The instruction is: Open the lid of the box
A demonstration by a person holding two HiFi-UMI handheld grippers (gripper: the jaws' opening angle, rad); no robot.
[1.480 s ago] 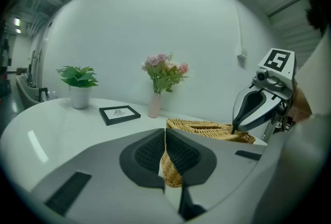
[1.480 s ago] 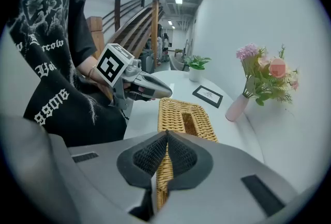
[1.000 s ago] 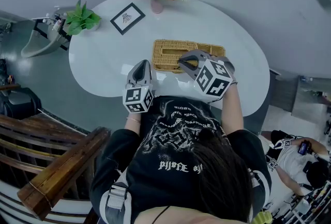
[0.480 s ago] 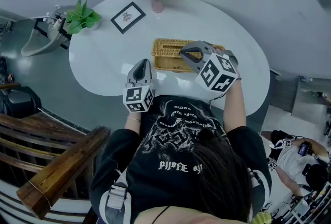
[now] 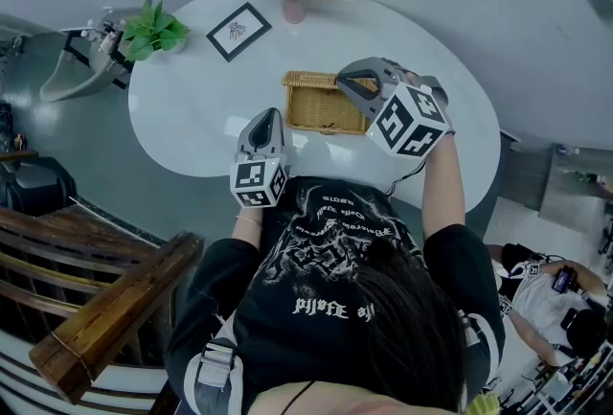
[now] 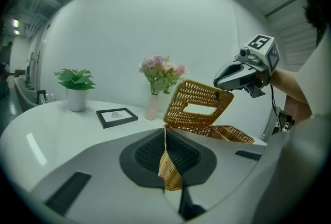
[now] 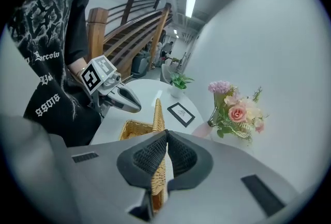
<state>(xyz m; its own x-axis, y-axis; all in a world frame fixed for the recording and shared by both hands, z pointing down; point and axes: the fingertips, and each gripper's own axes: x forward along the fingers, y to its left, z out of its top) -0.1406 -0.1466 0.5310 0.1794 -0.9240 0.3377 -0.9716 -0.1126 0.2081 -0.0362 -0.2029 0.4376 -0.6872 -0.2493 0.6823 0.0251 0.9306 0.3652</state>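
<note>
My left gripper (image 6: 168,165) pinches the near wall of the wicker box (image 5: 321,108), which sits on the white table (image 5: 192,106). My right gripper (image 7: 156,166) clamps the lid (image 6: 199,109) by its edge (both pairs of fingers closed on wicker), and the lid stands tilted up above the box.

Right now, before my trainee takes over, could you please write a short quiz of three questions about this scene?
1. True or false: the wicker lid lies flat and closed on the wicker box.
2. What does the right tool grip? A) the flower vase B) the lid's edge C) the picture frame
3. Fill in: the left tool is shut on the box's side ____.
Key: 1 false, the lid is raised; 2 B; 3 wall.
</note>
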